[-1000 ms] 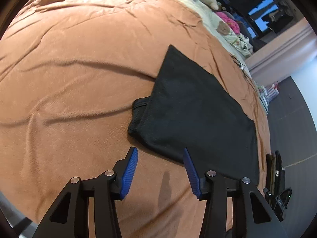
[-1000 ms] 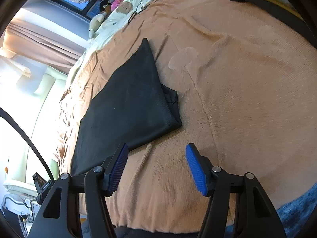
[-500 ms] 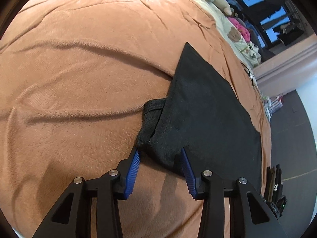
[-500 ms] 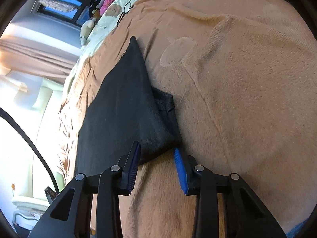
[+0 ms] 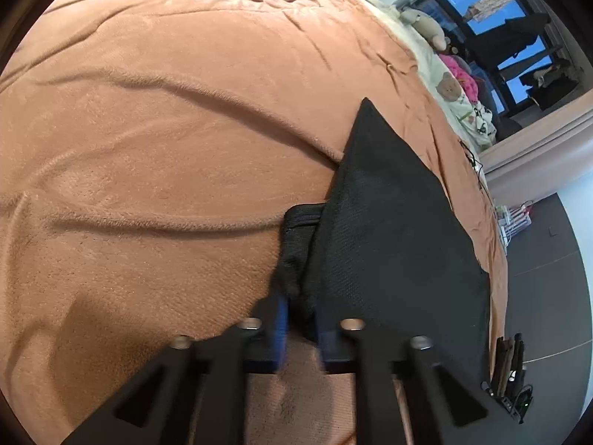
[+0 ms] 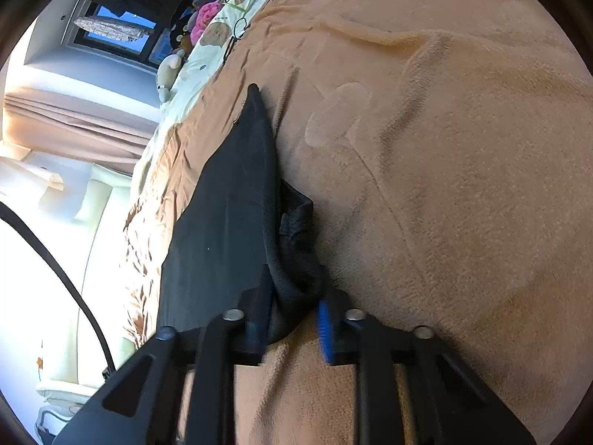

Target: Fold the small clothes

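Observation:
A black garment, folded flat, lies on an orange-brown blanket that covers the bed. In the left wrist view my left gripper is shut on the garment's near left corner, with bunched cloth between the blue pads. The right wrist view shows the same garment from its other side. There my right gripper is closing its jaws on the near right corner, and a wad of black cloth fills the gap between the pads. A narrow under-layer sticks out beside each folded edge.
Plush toys and a cream patterned quilt lie at the bed's far end by a dark window. The bed's edge drops to a dark floor with small items. A black cable crosses a pale surface beside the bed.
Both grippers came down and forward to the garment's near corners. Their jaws went from wide open to closed on the cloth, which is now bunched between the pads.

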Demonstrator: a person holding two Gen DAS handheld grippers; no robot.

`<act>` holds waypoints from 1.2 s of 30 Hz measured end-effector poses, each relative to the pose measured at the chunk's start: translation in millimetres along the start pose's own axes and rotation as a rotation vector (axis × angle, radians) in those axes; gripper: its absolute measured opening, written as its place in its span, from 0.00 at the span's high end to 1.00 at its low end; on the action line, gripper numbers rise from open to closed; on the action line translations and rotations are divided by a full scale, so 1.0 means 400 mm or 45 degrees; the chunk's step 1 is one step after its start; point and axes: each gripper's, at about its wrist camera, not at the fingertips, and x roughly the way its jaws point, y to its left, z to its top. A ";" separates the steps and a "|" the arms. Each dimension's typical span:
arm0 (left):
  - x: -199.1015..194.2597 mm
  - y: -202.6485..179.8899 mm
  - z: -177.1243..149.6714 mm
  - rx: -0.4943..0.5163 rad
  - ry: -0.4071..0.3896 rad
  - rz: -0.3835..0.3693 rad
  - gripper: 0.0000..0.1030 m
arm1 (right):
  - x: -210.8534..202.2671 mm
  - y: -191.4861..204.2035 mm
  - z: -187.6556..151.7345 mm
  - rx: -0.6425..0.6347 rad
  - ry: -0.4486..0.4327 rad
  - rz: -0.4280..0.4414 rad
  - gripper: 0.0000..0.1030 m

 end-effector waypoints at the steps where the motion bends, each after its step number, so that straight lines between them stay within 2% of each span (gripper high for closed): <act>1: -0.006 0.002 0.001 -0.003 -0.006 -0.010 0.94 | -0.003 0.004 0.001 -0.006 -0.002 -0.006 0.94; 9: -0.071 -0.035 0.016 0.048 -0.066 -0.028 0.96 | -0.051 0.064 0.003 -0.104 -0.042 -0.017 0.97; 14: -0.120 -0.047 0.012 0.080 -0.077 -0.039 0.96 | -0.075 0.089 -0.013 -0.171 -0.027 -0.045 0.97; 25: -0.200 0.001 -0.077 0.074 -0.070 -0.059 0.96 | -0.164 0.082 -0.067 -0.222 0.028 -0.099 0.97; 33: -0.211 0.046 -0.134 0.037 -0.042 -0.061 0.96 | -0.198 0.055 -0.095 -0.196 0.045 -0.119 0.97; 36: -0.196 0.068 -0.146 -0.015 -0.018 -0.117 0.96 | -0.192 0.045 -0.100 -0.197 0.058 -0.159 0.97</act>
